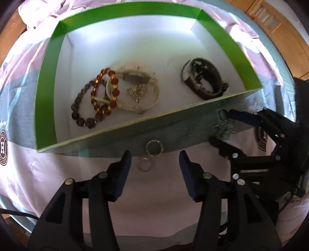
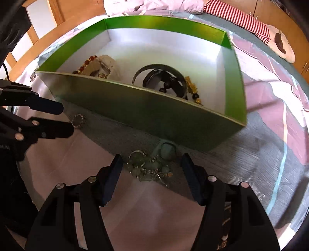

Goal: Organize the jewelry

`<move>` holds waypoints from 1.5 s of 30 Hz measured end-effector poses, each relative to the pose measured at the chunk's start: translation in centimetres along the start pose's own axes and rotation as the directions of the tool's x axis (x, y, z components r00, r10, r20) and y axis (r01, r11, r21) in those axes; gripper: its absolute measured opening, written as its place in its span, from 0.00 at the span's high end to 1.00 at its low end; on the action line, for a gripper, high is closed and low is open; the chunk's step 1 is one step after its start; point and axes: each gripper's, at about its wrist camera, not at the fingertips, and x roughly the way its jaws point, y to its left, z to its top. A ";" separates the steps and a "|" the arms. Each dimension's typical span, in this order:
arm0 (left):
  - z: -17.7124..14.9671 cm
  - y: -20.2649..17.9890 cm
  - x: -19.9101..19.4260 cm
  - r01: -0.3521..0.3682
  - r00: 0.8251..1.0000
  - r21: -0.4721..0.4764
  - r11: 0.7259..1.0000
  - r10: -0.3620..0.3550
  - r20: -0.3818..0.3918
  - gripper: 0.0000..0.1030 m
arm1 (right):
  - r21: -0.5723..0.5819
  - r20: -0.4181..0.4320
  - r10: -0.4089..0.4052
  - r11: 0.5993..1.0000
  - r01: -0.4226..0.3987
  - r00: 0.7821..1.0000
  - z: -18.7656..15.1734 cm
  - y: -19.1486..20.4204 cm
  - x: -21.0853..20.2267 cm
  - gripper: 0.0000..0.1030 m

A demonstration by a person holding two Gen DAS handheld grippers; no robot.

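A green box (image 1: 46, 81) with a white floor sits on the bed; it also shows in the right wrist view (image 2: 135, 110). Inside lie a red-amber bead bracelet (image 1: 105, 90), a dark bead bracelet (image 1: 83, 115), a white watch (image 1: 139, 85) and a black watch (image 1: 202, 79). My left gripper (image 1: 154, 160) is open, its jaws on either side of two silver rings (image 1: 154, 147) lying on the sheet by the box's near wall. My right gripper (image 2: 151, 164) is open around a green bead and chain piece (image 2: 148, 168). The right gripper (image 1: 222, 125) also shows in the left view.
The bedsheet (image 2: 270, 119) is pink, grey and white with folds. A red-striped cloth (image 2: 237, 15) and a plush item (image 2: 282, 46) lie beyond the box. Wooden furniture (image 1: 285, 25) stands behind the bed. The left gripper (image 2: 65, 118) appears at the left of the right view.
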 end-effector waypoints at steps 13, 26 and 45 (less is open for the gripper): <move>0.3 1.3 -0.1 0.018 1.000 -0.064 0.998 -0.017 0.017 0.51 | -0.028 0.025 0.027 0.999 -0.026 0.999 0.0 0.5 -2.1 0.82; -0.5 1.7 0.4 -0.017 1.000 -0.067 0.998 0.018 0.011 0.50 | 0.004 0.016 0.024 1.000 -0.024 1.000 0.2 0.2 -2.1 0.82; -0.7 0.4 -1.6 0.002 0.999 0.011 1.000 -0.003 0.043 0.46 | 0.007 0.021 0.028 1.000 -0.028 0.999 0.4 0.1 -2.3 0.82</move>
